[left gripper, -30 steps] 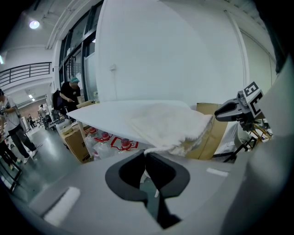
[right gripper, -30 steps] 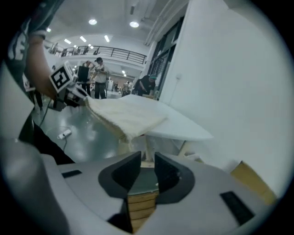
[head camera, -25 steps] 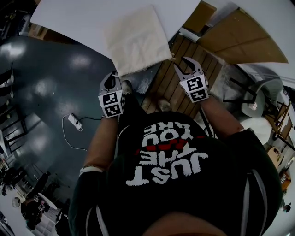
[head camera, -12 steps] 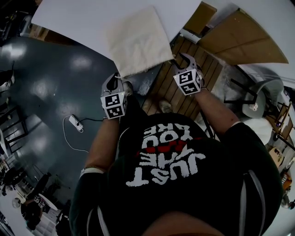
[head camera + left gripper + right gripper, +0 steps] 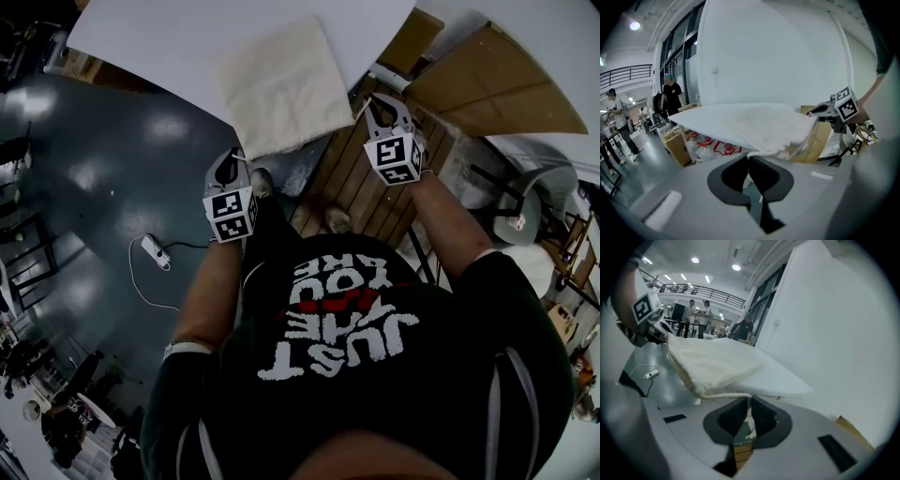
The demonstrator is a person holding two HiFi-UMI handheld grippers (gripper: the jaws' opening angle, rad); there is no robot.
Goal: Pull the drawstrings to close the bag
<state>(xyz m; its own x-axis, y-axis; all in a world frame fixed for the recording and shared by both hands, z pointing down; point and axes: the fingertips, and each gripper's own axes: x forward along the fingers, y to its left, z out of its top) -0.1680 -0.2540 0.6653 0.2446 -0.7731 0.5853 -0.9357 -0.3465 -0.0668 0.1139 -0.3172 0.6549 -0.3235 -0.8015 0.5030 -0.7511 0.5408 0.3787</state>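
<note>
Cream cloth bag point(image 5: 281, 84) flat on white table point(image 5: 159, 42), mouth overhanging table's near edge. My left gripper point(image 5: 229, 157) clenched on left drawstring point(image 5: 751, 156) just below that edge. My right gripper point(image 5: 382, 103) jaws just been closing, now pinching right drawstring point(image 5: 723, 396) beside table's near edge.

Workshop hall — mezzanine railing point(image 5: 704, 292) overhead
</note>
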